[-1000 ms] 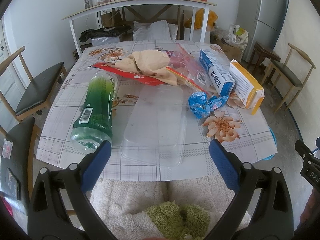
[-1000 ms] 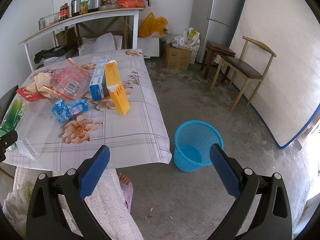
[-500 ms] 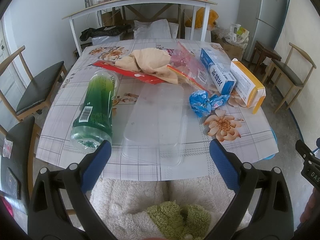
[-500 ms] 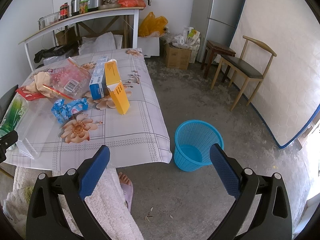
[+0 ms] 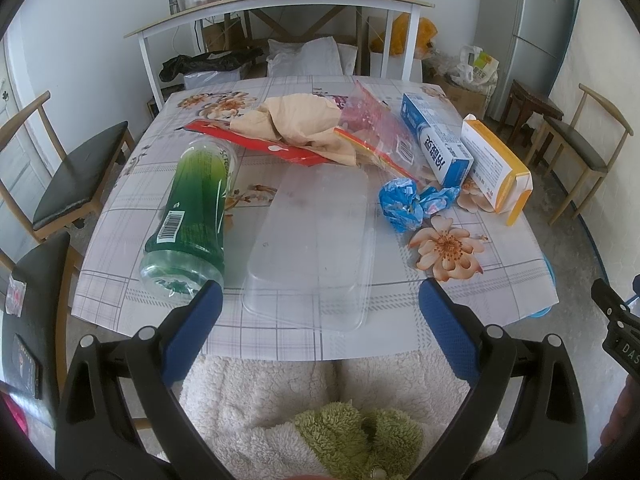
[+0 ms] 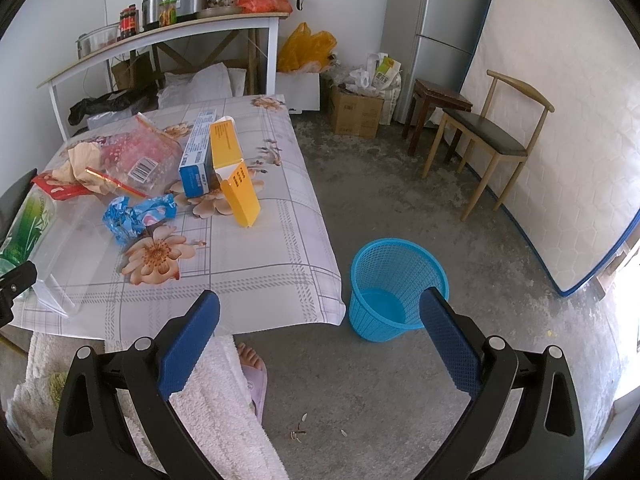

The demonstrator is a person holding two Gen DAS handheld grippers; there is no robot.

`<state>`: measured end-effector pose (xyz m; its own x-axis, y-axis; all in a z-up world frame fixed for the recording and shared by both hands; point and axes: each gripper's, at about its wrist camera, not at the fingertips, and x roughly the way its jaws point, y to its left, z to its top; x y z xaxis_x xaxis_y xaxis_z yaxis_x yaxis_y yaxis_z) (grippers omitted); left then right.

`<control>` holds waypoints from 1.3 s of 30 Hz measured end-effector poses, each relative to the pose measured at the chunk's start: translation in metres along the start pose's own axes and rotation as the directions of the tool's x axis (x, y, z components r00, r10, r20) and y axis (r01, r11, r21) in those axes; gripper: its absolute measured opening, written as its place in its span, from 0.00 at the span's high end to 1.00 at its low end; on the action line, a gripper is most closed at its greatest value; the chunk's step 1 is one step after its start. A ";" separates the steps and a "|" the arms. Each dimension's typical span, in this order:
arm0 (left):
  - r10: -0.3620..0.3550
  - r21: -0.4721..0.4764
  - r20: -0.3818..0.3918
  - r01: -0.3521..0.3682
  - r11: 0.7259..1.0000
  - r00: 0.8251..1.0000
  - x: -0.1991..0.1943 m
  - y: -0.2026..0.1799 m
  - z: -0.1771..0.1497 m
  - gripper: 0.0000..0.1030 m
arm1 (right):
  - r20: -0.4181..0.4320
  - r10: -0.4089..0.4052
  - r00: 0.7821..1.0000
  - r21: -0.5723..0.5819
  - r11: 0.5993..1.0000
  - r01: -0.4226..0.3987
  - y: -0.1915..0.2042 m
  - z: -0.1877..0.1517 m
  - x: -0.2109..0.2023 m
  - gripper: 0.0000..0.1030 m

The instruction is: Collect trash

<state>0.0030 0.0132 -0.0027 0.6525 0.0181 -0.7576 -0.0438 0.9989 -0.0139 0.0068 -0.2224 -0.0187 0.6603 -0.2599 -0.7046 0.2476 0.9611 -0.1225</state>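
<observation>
Nothing yet collected: both grippers, left (image 5: 318, 312) and right (image 6: 320, 314), hover with jaws wide; next, grasp the clear plastic tray (image 5: 316, 240) at the worktop's (image 5: 500, 280) near edge.

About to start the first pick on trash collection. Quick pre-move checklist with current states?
1. Left gripper open, holding nothing: ok.
2. Right gripper open, holding nothing: ok.
3. Blue mesh bin upright on the floor beside the table, no trash inside: ok.
4. Clear plastic tray lies just ahead of the left gripper, nothing on top: ok.
5. Green bottle on its side, touching the tray: cannot tell.
6. Crumpled blue wrapper lies apart from the boxes: ok.
</observation>
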 end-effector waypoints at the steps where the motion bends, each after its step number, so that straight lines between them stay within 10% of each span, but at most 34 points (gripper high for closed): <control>1: -0.001 0.000 -0.001 0.001 1.000 1.000 0.000 0.000 0.000 0.08 | 0.000 0.001 1.000 0.001 1.000 -0.001 0.000 0.000 0.000 0.06; 27: -0.090 0.010 0.014 0.089 0.996 0.996 0.002 0.016 0.003 0.08 | 0.086 0.069 0.994 0.006 0.998 -0.070 0.011 0.022 -0.002 0.06; 39: -0.317 -0.079 0.138 0.329 0.941 0.938 0.001 0.048 0.011 0.08 | 0.171 0.241 0.955 -0.107 0.969 -0.225 0.055 0.046 0.001 0.06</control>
<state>0.0094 0.0612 0.0029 0.7308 -0.2935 -0.6162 0.1140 0.9426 -0.3138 0.0535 -0.1746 0.0055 0.8117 -0.0331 -0.5831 0.0158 0.9993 -0.0348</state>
